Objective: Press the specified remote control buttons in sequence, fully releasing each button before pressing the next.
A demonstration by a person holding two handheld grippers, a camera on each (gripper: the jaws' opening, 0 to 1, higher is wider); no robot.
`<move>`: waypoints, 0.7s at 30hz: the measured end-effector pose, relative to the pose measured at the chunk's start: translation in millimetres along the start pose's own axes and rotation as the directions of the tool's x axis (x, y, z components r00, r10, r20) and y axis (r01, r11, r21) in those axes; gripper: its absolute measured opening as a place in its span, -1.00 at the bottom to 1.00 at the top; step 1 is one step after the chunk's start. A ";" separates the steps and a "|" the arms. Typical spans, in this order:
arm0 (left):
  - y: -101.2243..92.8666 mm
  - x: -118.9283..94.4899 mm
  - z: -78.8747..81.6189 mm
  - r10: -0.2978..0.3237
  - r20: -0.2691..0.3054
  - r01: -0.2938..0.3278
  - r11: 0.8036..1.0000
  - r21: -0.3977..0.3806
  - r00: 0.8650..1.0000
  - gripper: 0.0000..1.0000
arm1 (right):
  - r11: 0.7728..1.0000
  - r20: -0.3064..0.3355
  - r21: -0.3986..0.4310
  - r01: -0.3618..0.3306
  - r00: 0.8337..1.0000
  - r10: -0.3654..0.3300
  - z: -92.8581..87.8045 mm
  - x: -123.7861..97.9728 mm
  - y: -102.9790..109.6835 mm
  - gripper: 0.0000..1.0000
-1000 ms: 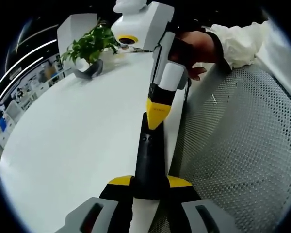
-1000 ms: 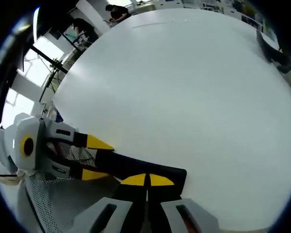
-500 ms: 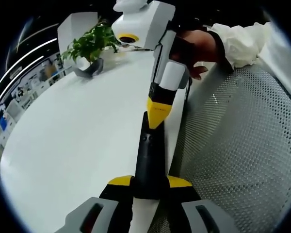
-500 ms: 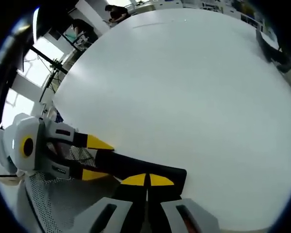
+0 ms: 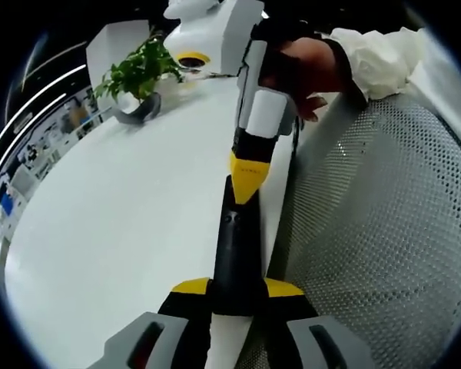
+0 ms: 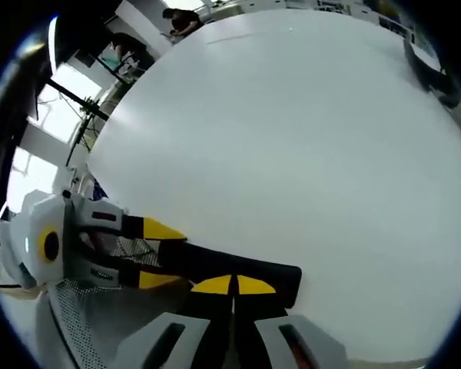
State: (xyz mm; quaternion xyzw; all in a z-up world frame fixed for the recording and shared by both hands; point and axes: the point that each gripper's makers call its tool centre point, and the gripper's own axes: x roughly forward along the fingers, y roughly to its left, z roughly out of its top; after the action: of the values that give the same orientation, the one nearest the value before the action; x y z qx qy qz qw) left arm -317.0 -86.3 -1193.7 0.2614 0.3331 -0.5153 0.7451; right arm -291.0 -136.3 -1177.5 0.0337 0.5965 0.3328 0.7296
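Remote point(image 5: 234, 254) near end hidden — buttons too small to tell

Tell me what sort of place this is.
Probably an office or lab. A large white table carries a potted plant, a mesh chair sits beside it, and at the table's far end people are seated near shelving.

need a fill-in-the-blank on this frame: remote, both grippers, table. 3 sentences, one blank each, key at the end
1. The left gripper is shut on the near end of the black ____.
2. The right gripper has its yellow tips closed together and pressed on the remote control, so it is ____.
3. Beyond the remote, at the far side of the white table, stands a potted ____.

Missing words: remote control; shut; plant
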 end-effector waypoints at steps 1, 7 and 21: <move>-0.6 0.0 0.1 -0.003 -0.003 0.003 1.000 -0.002 1.000 -0.53 | 1.000 0.009 0.006 -0.008 1.000 0.008 1.3 -0.5 0.4 -1.00; -7.7 2.6 1.2 -0.039 -0.004 0.039 0.999 -0.003 0.999 -0.53 | 1.000 0.017 -0.005 -0.015 1.000 0.015 3.0 4.1 3.0 -1.00; -8.7 4.1 2.9 -0.040 0.005 0.040 0.999 0.005 0.999 -0.52 | 0.987 -0.025 -0.157 0.031 0.999 -0.035 -4.7 12.3 5.5 -1.00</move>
State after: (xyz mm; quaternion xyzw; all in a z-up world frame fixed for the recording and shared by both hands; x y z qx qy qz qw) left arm -323.5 -93.7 -1195.3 0.2551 0.3349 -0.5319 0.7348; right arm -296.9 -127.2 -1186.8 -0.0382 0.5788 0.3671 0.7271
